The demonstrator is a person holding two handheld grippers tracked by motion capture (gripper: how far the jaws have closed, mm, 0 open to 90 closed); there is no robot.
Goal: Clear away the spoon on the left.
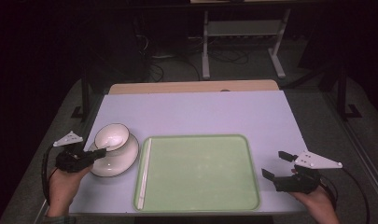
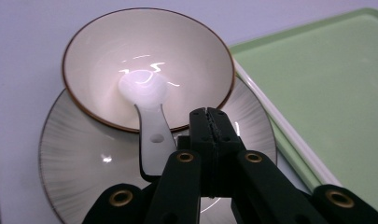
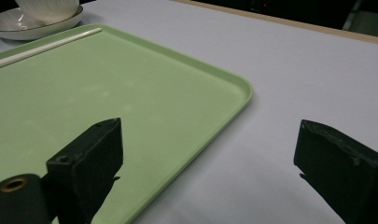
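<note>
A white bowl (image 1: 111, 136) with a brown rim sits on a grey-white plate (image 1: 115, 164) at the table's left. A white ceramic spoon (image 2: 149, 95) lies in the bowl (image 2: 144, 51), its handle reaching over the rim onto the plate (image 2: 79, 163). My left gripper (image 1: 101, 152) hovers over the plate's near side, just right of the spoon handle. Its jaws are pressed together with nothing between them, as the left gripper view (image 2: 210, 114) shows. My right gripper (image 1: 275, 164) rests open beside the right edge of a green tray (image 1: 200, 186), holding nothing.
A pair of pale chopsticks (image 1: 144, 172) lies along the tray's left edge, also visible in the right gripper view (image 3: 46, 46). The tray (image 3: 130, 93) takes up the table's middle. A lilac mat (image 1: 200, 112) covers the table; its far half is bare.
</note>
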